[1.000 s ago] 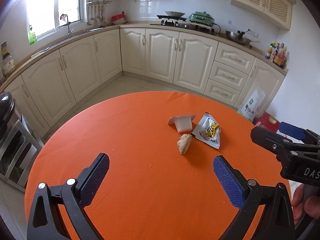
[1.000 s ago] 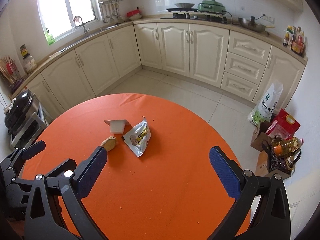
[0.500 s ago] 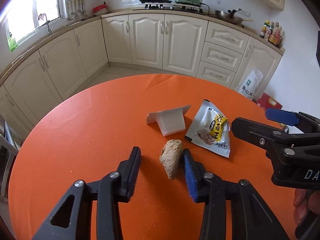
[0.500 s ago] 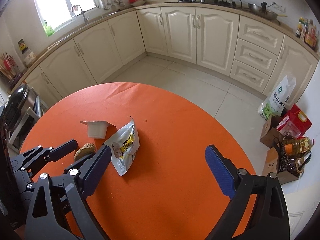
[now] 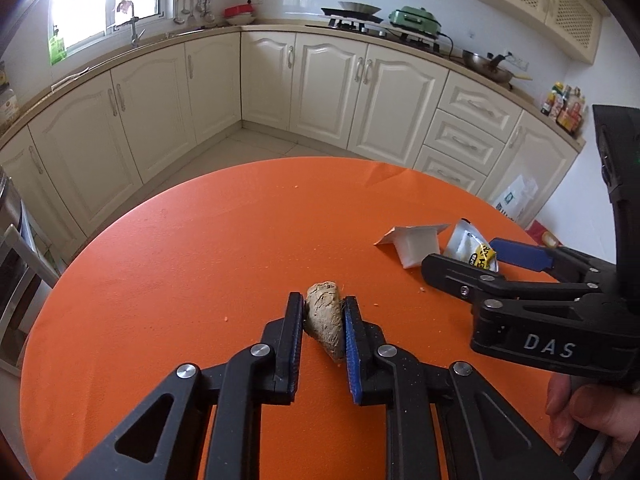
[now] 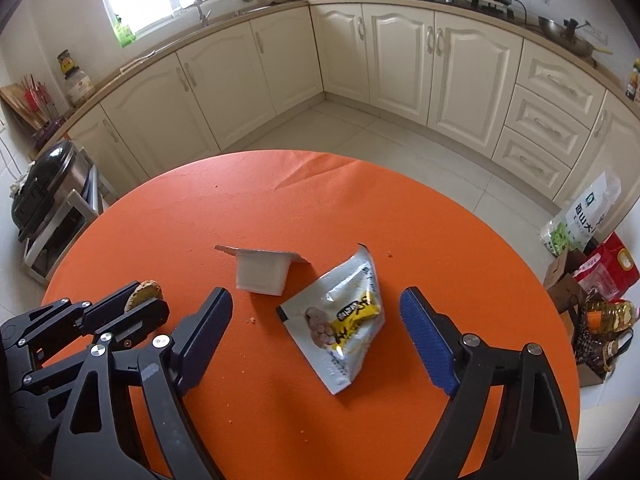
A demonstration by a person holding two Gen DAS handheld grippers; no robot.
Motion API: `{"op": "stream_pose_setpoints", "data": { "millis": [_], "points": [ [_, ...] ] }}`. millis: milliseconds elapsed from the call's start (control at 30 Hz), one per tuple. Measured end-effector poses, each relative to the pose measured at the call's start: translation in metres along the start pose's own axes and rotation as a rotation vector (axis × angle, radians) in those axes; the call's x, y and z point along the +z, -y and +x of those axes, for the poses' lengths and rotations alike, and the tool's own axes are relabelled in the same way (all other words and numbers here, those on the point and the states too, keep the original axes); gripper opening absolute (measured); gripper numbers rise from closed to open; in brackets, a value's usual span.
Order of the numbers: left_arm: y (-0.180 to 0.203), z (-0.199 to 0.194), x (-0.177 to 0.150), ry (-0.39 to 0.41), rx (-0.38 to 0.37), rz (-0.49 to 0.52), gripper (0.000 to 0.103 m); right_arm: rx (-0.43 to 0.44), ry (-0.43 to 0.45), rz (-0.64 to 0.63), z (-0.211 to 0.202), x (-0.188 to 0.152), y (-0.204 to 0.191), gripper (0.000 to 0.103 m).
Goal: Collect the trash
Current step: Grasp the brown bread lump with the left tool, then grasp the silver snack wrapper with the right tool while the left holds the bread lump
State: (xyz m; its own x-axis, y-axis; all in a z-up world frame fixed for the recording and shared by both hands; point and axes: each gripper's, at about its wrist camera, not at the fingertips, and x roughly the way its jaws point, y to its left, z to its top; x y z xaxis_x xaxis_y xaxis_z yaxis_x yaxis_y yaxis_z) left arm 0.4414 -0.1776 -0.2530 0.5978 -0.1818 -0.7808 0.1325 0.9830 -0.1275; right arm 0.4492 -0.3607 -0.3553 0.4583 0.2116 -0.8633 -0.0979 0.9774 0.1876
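Observation:
A brown crumbly food scrap (image 5: 324,316) lies on the round orange table (image 5: 200,260). My left gripper (image 5: 323,302) is closing, and its pads press the scrap from both sides; the right wrist view shows the same grip (image 6: 146,296) at the left. A silver and yellow snack wrapper (image 6: 344,320) lies flat between the fingers of my right gripper (image 6: 314,300), whose jaws are closing and stand apart from it. A white plastic cup (image 6: 262,274) with its foil lid peeled back sits overturned just behind the wrapper. In the left wrist view the right gripper (image 5: 476,258) hangs over the wrapper (image 5: 470,246).
Small crumbs dot the table. A rack with a dark pot (image 6: 44,192) stands by the table's left edge. Bags, boxes and oil bottles (image 6: 592,280) crowd the floor on the right. Cream cabinets (image 5: 360,92) run along the back. A hand (image 5: 588,420) holds the right gripper.
My left gripper came forward and down to the scrap and closed around it. The right gripper dropped toward the wrapper, and its jaws narrowed slightly.

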Motion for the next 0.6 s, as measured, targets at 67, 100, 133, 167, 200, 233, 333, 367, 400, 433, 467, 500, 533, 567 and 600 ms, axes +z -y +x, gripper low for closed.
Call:
{"op": "stream_pose_setpoints", "data": {
  "millis": [67, 100, 133, 167, 200, 233, 333, 367, 400, 433, 467, 500, 533, 567, 600],
  "points": [
    [-0.004, -0.006, -0.007, 0.002, 0.000, -0.008, 0.015, -0.009, -0.005, 0.010, 0.007, 0.000, -0.003, 0.082],
    [-0.005, -0.014, -0.017, 0.004, 0.000, -0.010, 0.015, -0.010, 0.005, 0.018, 0.007, 0.002, -0.004, 0.082],
    [-0.007, -0.012, -0.015, 0.002, -0.003, -0.015, 0.015, 0.010, 0.007, 0.033, 0.007, 0.003, -0.005, 0.082],
    [-0.004, -0.015, -0.021, 0.001, -0.006, -0.020, 0.015, 0.021, 0.010, 0.042, 0.006, 0.005, -0.007, 0.082],
    [-0.002, -0.023, -0.035, 0.001, -0.004, -0.023, 0.015, 0.012, 0.015, 0.039, 0.007, 0.007, -0.011, 0.082],
    [-0.002, -0.023, -0.036, -0.002, -0.003, -0.027, 0.015, 0.000, 0.015, 0.028, 0.009, 0.009, -0.015, 0.083],
    [-0.005, -0.033, -0.049, -0.009, -0.006, -0.042, 0.015, -0.045, 0.018, 0.008, 0.019, 0.011, -0.024, 0.083],
    [-0.005, -0.032, -0.048, -0.011, -0.007, -0.044, 0.015, -0.069, 0.020, -0.009, 0.021, 0.011, -0.028, 0.082],
    [-0.002, -0.035, -0.049, -0.011, -0.009, -0.046, 0.015, -0.092, 0.022, -0.026, 0.023, 0.011, -0.031, 0.082],
    [-0.002, -0.035, -0.049, -0.010, -0.010, -0.048, 0.015, -0.113, 0.031, -0.040, 0.023, 0.009, -0.035, 0.078],
    [-0.002, -0.034, -0.048, -0.010, -0.010, -0.049, 0.015, -0.127, 0.045, -0.050, 0.023, 0.008, -0.036, 0.070],
    [-0.003, -0.034, -0.050, -0.012, -0.011, -0.051, 0.015, -0.120, 0.057, -0.048, 0.022, 0.008, -0.035, 0.066],
    [-0.001, -0.034, -0.052, -0.012, -0.011, -0.053, 0.015, -0.120, 0.062, -0.049, 0.021, 0.008, -0.034, 0.052],
    [-0.001, -0.034, -0.051, -0.011, -0.011, -0.053, 0.015, -0.118, 0.065, -0.049, 0.020, 0.009, -0.032, 0.039],
    [0.000, -0.034, -0.051, -0.011, -0.012, -0.052, 0.015, -0.119, 0.066, -0.043, 0.019, 0.009, -0.029, 0.034]
  ]
}}
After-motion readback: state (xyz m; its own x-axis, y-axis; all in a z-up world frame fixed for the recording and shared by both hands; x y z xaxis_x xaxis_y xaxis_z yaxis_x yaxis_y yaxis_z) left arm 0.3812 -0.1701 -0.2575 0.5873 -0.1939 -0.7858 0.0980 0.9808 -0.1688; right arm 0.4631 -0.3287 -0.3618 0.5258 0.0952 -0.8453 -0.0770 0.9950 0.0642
